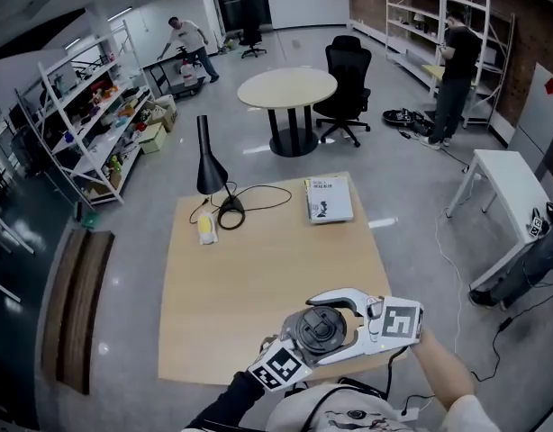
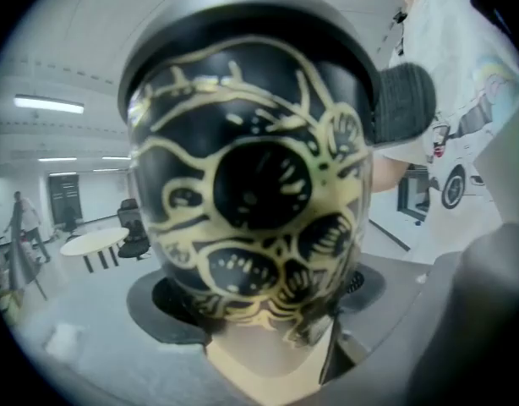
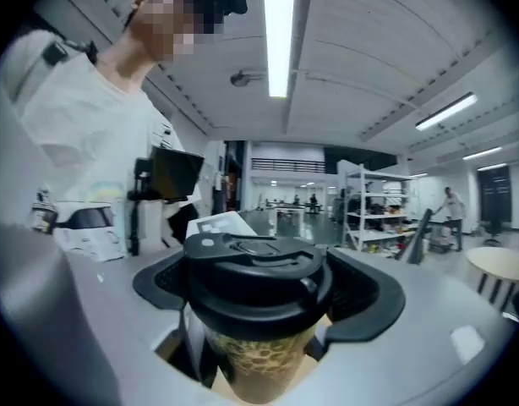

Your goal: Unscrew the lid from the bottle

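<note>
Black-and-yellow patterned bottle [image 2: 251, 201] sits roughly upright between both grippers over the near edge of the light wooden surface [image 1: 258, 277]. It is well apart from the black cone-shaded desk lamp [image 1: 209, 165], on the person's side of the lamp and off to its right.

Left gripper [image 2: 268, 301]: jaws set wide and clamped on the bottle's lower body, with a black pad against each flank. The bottle fills the left gripper view.

Black plastic lid [image 3: 255, 269] is on top of the bottle, not off.

Right gripper [image 3: 264, 288]: jaws wide apart, one on each side of the lid at rim height. The pad at the left of the right gripper view sits right at the rim. A thin dark gap shows at the other pad, so there is no grip and it holds nothing.

In the head view the left gripper comes in from lower left and the right gripper from the right, with their marker cubes facing up.

- Small yellow object [image 1: 207, 229]: just in front of the lamp's base, too small to identify.
- Thin black cable [image 1: 263, 196]: loops from the lamp's base out to the lamp's right.
- White book [image 1: 329, 198]: lies flat to the right of the lamp, near the surface's far edge.
</note>
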`<state>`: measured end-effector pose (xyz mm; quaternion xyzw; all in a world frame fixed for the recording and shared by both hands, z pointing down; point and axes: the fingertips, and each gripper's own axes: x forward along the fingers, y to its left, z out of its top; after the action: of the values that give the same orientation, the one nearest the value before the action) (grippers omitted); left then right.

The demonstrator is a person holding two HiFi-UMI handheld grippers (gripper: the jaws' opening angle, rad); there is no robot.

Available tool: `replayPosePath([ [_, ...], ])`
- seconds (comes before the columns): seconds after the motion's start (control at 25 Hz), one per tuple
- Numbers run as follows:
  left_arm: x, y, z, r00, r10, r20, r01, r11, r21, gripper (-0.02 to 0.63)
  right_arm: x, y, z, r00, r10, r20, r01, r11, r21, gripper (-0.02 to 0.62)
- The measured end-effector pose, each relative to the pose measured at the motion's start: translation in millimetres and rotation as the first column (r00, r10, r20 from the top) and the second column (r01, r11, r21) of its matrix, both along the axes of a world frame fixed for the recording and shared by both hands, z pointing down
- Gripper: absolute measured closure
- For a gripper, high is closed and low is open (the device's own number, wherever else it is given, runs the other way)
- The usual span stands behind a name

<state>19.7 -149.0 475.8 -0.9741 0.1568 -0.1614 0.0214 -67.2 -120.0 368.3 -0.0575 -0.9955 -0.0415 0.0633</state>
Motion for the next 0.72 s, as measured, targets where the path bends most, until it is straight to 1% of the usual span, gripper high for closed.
replayPosePath([
  [0.04, 3.0, 10.8, -2.1, 0.997, 0.073, 0.003, -0.073, 0.997, 0.000, 0.198, 2.3, 10.8, -4.6, 0.994, -0.109, 0.005, 0.109, 0.994, 0.003, 0.120],
  [0.08, 6.1, 21.9, -4.7, 0.990, 0.143, 0.007, -0.143, 0.990, -0.004, 0.196, 5.6, 22.0, -8.9, 0.973, -0.229, 0.004, 0.229, 0.973, 0.008, 0.120],
  [0.12, 9.4, 31.7, -8.3, 0.979, 0.203, 0.007, -0.203, 0.979, -0.012, 0.198, 9.9, 32.0, -12.1, 0.939, -0.345, -0.004, 0.345, 0.939, 0.006, 0.120],
  [0.16, 12.7, 38.5, -12.6, 0.969, 0.245, -0.002, -0.245, 0.969, -0.022, 0.196, 13.9, 38.9, -13.9, 0.900, -0.436, -0.020, 0.436, 0.900, -0.011, 0.120],
  [0.2, 14.9, 41.5, -16.7, 0.965, 0.263, -0.021, -0.263, 0.964, -0.033, 0.198, 16.0, 41.1, -14.5, 0.873, -0.485, -0.040, 0.483, 0.874, -0.046, 0.120],
  [0.24, 15.0, 40.0, -19.5, 0.966, 0.255, -0.049, -0.257, 0.965, -0.048, 0.196, 15.6, 37.5, -14.0, 0.872, -0.486, -0.067, 0.481, 0.873, -0.078, 0.120],
  [0.28, 12.6, 34.1, -20.8, 0.972, 0.220, -0.081, -0.226, 0.972, -0.067, 0.198, 13.2, 28.0, -12.8, 0.895, -0.435, -0.100, 0.428, 0.900, -0.086, 0.116],
  [0.32, 7.2, 24.6, -20.3, 0.981, 0.163, -0.105, -0.172, 0.981, -0.088, 0.198, 10.3, 13.9, -11.6, 0.934, -0.333, -0.132, 0.326, 0.943, -0.070, 0.104],
  [0.36, -0.9, 12.9, -18.0, 0.990, 0.087, -0.113, -0.099, 0.990, -0.105, 0.196, 8.2, -1.5, -10.2, 0.969, -0.194, -0.152, 0.190, 0.981, -0.042, 0.086],
  [0.4, -11.1, 0.7, -14.1, 0.995, 0.002, -0.102, -0.014, 0.994, -0.112, 0.196, 7.2, -14.9, -7.8, 0.986, -0.044, -0.161, 0.041, 0.999, -0.016, 0.079],
  [0.44, -21.7, -10.9, -8.9, 0.994, -0.083, -0.078, 0.074, 0.991, -0.110, 0.198, 6.6, -24.4, -4.0, 0.982, 0.094, -0.162, -0.096, 0.995, -0.005, 0.078],
  [0.48, -30.7, -20.8, -3.4, 0.986, -0.159, -0.050, 0.153, 0.983, -0.103, 0.196, 5.3, -30.6, 1.1, 0.965, 0.208, -0.160, -0.212, 0.977, -0.011, 0.076],
  [0.52, -36.8, -28.6, 1.6, 0.976, -0.217, -0.027, 0.214, 0.972, -0.095, 0.196, 2.5, -35.3, 6.9, 0.943, 0.294, -0.157, -0.302, 0.953, -0.028, 0.075],
  [0.56, -39.9, -34.6, 5.0, 0.967, -0.254, -0.011, 0.252, 0.963, -0.090, 0.196, -1.9, -39.9, 12.2, 0.922, 0.355, -0.152, -0.365, 0.930, -0.043, 0.075],
  [0.6, -40.5, -39.5, 6.5, 0.962, -0.275, 0.001, 0.274, 0.958, -0.085, 0.196, -7.4, -44.5, 15.8, 0.910, 0.388, -0.146, -0.398, 0.916, -0.048, 0.079],
  [0.64, -39.5, -42.5, 6.1, 0.959, -0.282, 0.012, 0.282, 0.956, -0.081, 0.196, -13.3, -47.9, 17.5, 0.908, 0.395, -0.141, -0.404, 0.914, -0.040, 0.105],
  [0.68, -37.8, -42.4, 5.2, 0.961, -0.277, 0.019, 0.277, 0.957, -0.081, 0.196, -18.2, -48.3, 18.1, 0.916, 0.379, -0.134, -0.385, 0.923, -0.021, 0.118],
  [0.72, -35.7, -39.0, 4.6, 0.966, -0.259, 0.019, 0.259, 0.962, -0.084, 0.196, -20.9, -45.5, 18.6, 0.931, 0.344, -0.124, -0.347, 0.938, 0.000, 0.123],
])
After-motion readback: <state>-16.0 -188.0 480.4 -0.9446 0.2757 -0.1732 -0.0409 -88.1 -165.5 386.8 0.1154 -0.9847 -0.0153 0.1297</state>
